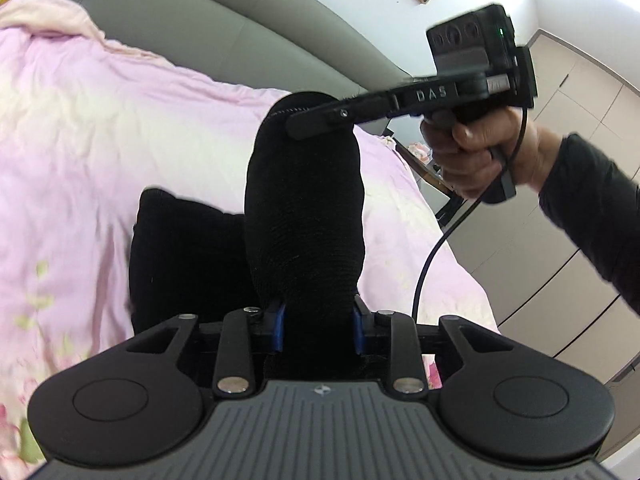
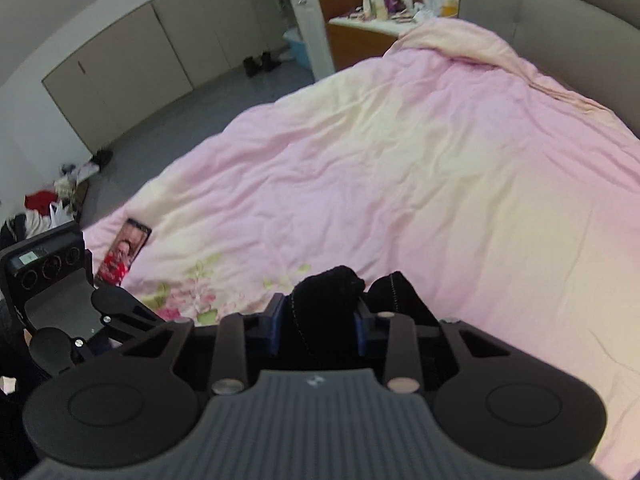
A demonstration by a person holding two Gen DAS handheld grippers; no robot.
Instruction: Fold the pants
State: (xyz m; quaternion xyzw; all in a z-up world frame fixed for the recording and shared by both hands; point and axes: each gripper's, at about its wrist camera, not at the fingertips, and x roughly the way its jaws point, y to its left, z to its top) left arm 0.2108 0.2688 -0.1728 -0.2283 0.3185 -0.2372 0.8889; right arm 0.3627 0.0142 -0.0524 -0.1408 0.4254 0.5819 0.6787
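The black knit pants [image 1: 304,208] stretch as a taut band between my two grippers, above the pink quilt [image 1: 100,140]. My left gripper [image 1: 319,326] is shut on one end of the pants. My right gripper [image 1: 316,124], held in a hand, is shut on the far end. In the right wrist view my right gripper [image 2: 320,328] is shut on a bunch of black pants fabric [image 2: 328,300]. The left gripper's body [image 2: 60,292] shows at the lower left there. More of the pants [image 1: 180,260] hangs in a dark fold to the left.
The pink floral quilt [image 2: 400,160] covers the bed, with a grey headboard [image 1: 200,20] behind. A phone [image 2: 124,250] lies near the bed's edge. Cabinets [image 2: 140,48], a cluttered wooden desk [image 2: 372,28] and clothes on the floor [image 2: 44,204] lie beyond the bed.
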